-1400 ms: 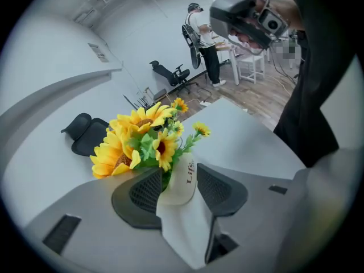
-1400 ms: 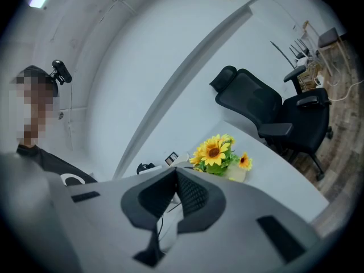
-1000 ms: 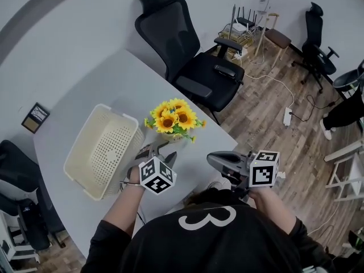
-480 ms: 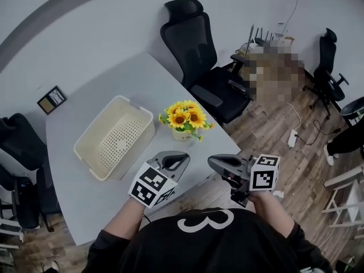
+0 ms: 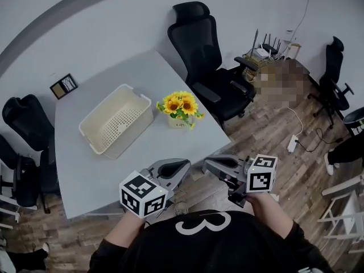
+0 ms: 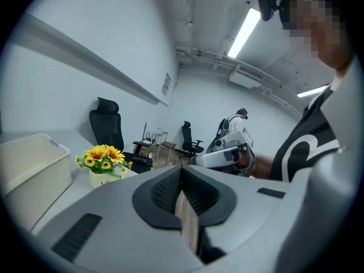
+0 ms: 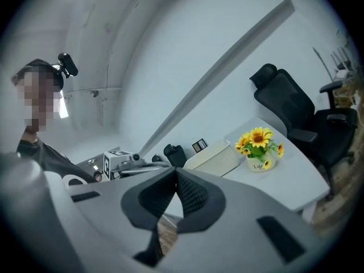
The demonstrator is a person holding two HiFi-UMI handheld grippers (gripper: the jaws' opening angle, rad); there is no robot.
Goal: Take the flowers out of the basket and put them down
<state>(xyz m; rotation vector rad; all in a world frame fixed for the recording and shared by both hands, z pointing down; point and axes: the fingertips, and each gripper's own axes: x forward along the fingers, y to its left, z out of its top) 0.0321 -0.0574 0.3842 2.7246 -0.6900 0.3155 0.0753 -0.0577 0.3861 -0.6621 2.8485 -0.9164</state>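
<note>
The sunflowers (image 5: 181,106) stand in a small white pot on the grey table (image 5: 85,164), just right of the cream basket (image 5: 116,120), which holds nothing. Both grippers hang off the table's near edge, close to my chest. My left gripper (image 5: 185,165) has just been closing and is now shut with nothing between its jaws. My right gripper (image 5: 207,164) faces it, also shut and empty. The left gripper view shows the sunflowers (image 6: 102,158) and the basket (image 6: 31,164) at far left beyond my left gripper (image 6: 183,195). The right gripper view shows the sunflowers (image 7: 259,144) far beyond my right gripper (image 7: 175,181).
A black office chair (image 5: 207,56) stands behind the table's far corner. A small framed card (image 5: 62,86) lies at the table's far left edge, and another dark chair (image 5: 23,118) sits left of the table. Wooden floor (image 5: 284,169) with more chairs lies to the right.
My left gripper has drawn back from beside the flowers toward me, rolled over and shut its jaws. My right gripper has also pulled back a little. The flowers stay on the table.
</note>
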